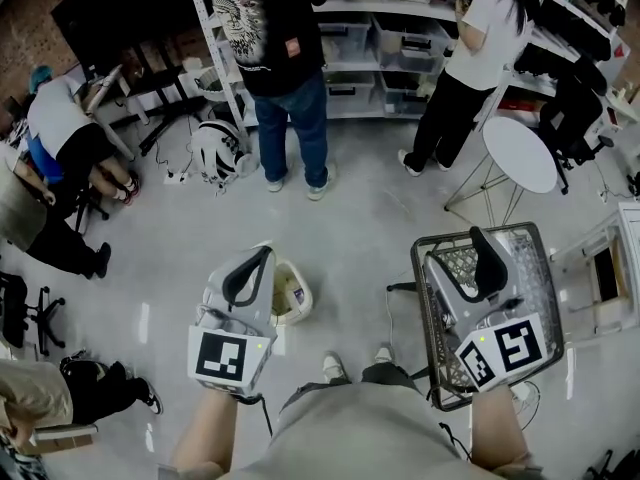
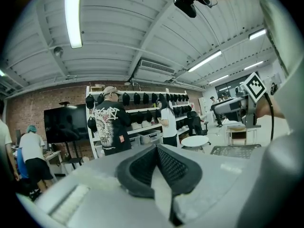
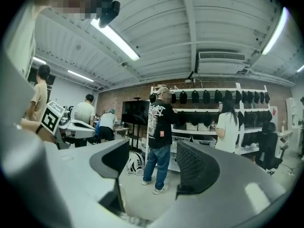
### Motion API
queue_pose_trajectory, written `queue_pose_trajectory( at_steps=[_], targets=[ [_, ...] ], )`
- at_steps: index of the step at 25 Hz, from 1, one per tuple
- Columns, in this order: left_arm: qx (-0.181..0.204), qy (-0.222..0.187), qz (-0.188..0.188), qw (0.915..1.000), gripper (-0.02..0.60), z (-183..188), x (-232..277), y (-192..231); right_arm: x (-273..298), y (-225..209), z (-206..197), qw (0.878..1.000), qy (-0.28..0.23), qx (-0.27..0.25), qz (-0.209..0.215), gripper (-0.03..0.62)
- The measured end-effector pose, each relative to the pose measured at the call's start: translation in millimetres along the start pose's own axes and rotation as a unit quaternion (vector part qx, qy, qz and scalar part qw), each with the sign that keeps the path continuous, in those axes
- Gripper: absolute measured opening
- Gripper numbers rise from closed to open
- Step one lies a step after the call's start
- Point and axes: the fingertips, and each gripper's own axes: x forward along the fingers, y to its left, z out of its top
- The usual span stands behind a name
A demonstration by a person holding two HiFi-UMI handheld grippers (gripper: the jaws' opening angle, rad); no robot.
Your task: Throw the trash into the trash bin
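A small pale trash bin (image 1: 292, 296) stands on the floor just ahead of the person's feet, with something pale inside that I cannot make out. My left gripper (image 1: 264, 255) hangs over the bin's left rim. Its dark pads (image 2: 142, 167) meet at the tip and nothing shows between them. My right gripper (image 1: 458, 256) hovers above a wire mesh cart (image 1: 535, 268) at the right. It points level, and its jaws (image 3: 152, 163) stand apart with only open floor in the gap. I see no loose trash in any view.
A person in a dark printed shirt (image 1: 285, 78) and a person in a white top (image 1: 470, 68) stand at white shelving (image 1: 400, 43). A round white table (image 1: 520, 153) stands at the right. More people sit at the left (image 1: 65, 133).
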Motion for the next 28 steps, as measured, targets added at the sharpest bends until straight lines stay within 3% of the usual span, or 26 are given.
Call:
queue_pose_trajectory(
  at_steps=[12,17,20,28],
  targets=[
    [0.004,0.012,-0.006,0.9999,0.003,1,49,-27,10,-63,-17,1.0,0.008,0.004,-0.011,0.316],
    [0.009,0.012,-0.054,0.9984,0.003,1,99,-63,6,-115,-42,0.998,0.035,0.006,-0.045,0.316],
    [0.022,0.013,-0.09,0.9956,0.003,-5,134,-97,-2,-150,-70,0.996,0.054,0.033,-0.064,0.316],
    [0.037,0.073,-0.2,0.9763,0.003,-52,211,-190,-28,-217,-191,0.977,0.16,0.081,-0.118,0.316]
  ],
)
